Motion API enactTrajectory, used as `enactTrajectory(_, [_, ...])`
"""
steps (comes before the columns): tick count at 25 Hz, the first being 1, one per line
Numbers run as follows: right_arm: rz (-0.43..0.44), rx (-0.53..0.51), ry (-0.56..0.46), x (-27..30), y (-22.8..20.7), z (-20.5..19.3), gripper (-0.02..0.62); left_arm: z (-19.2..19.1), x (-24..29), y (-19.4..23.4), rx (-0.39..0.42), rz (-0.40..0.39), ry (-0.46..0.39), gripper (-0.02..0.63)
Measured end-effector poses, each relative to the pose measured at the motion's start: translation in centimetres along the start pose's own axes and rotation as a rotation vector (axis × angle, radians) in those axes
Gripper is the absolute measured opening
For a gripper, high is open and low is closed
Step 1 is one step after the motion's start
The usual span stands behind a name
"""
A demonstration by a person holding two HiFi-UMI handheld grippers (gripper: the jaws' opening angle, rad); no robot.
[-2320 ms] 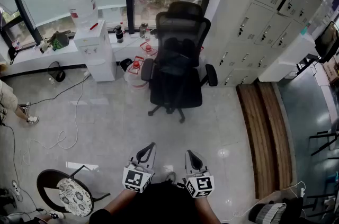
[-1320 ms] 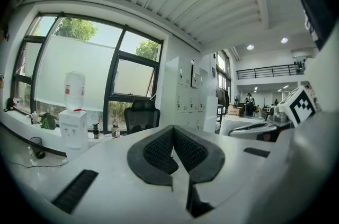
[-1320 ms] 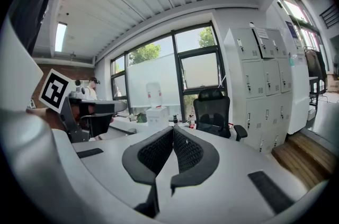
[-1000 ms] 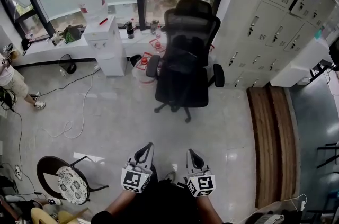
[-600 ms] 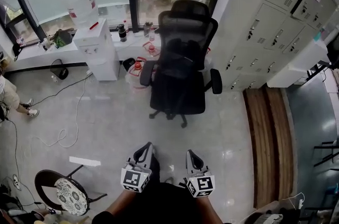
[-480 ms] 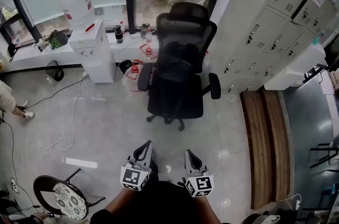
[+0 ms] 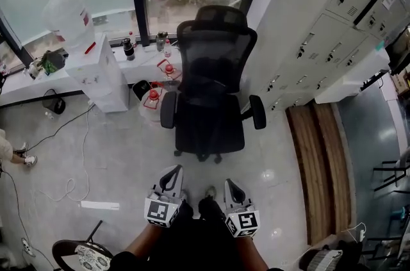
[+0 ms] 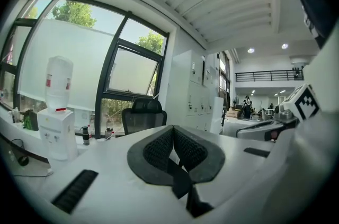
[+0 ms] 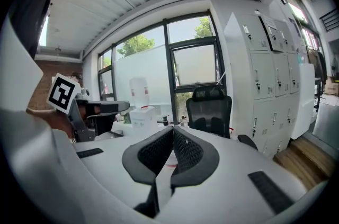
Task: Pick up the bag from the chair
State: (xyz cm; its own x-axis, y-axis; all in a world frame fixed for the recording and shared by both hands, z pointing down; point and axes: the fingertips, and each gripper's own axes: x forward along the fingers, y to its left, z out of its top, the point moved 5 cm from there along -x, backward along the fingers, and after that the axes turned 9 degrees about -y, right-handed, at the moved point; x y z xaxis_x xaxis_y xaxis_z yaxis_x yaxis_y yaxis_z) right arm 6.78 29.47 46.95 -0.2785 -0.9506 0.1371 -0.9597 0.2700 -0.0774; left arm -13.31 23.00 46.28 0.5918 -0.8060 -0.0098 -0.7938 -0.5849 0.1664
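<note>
— How many of each?
— One locker bank (image 7: 320, 26), one black office chair (image 7: 211, 129), two grippers, one bag (image 7: 208, 77).
— Their pose?
— Left gripper (image 7: 172, 175) and right gripper (image 7: 232, 186) are level, side by side, and point at the chair, jaws closed on nothing. The dark bag sits on the seat against the backrest.

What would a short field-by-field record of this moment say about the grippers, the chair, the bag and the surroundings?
left gripper: shut, empty, held low in front of the person
right gripper: shut, empty, beside the left one
chair: black office chair straight ahead, seat towards the person, window behind it
bag: a dark shape on the seat against the backrest; black on black, outline hard to make out
contact: none, both grippers are well short of the chair
nearby: water dispenser on the head view's left of the chair, lockers on its right
</note>
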Motion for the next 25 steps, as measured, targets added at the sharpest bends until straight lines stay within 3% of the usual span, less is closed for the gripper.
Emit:
enactTrajectory(8, [0.023,0.009,0.013,6.3,-3.8,0.1,0.000,-1.1,5.8,1.7,-0.030,0.010,0.037,0.002])
enactTrajectory(16, [0.109,0.011,-0.008,14.0,-10.7,1.4,0.000,-1.3,13.9,3.3,-0.032,0.126,0.048,0.002])
enactTrajectory(25, [0.158,0.009,0.040,20.4,-17.1,1.5,0.000,-1.7,20.1,4.4,-0.027,0.208,0.064,0.002])
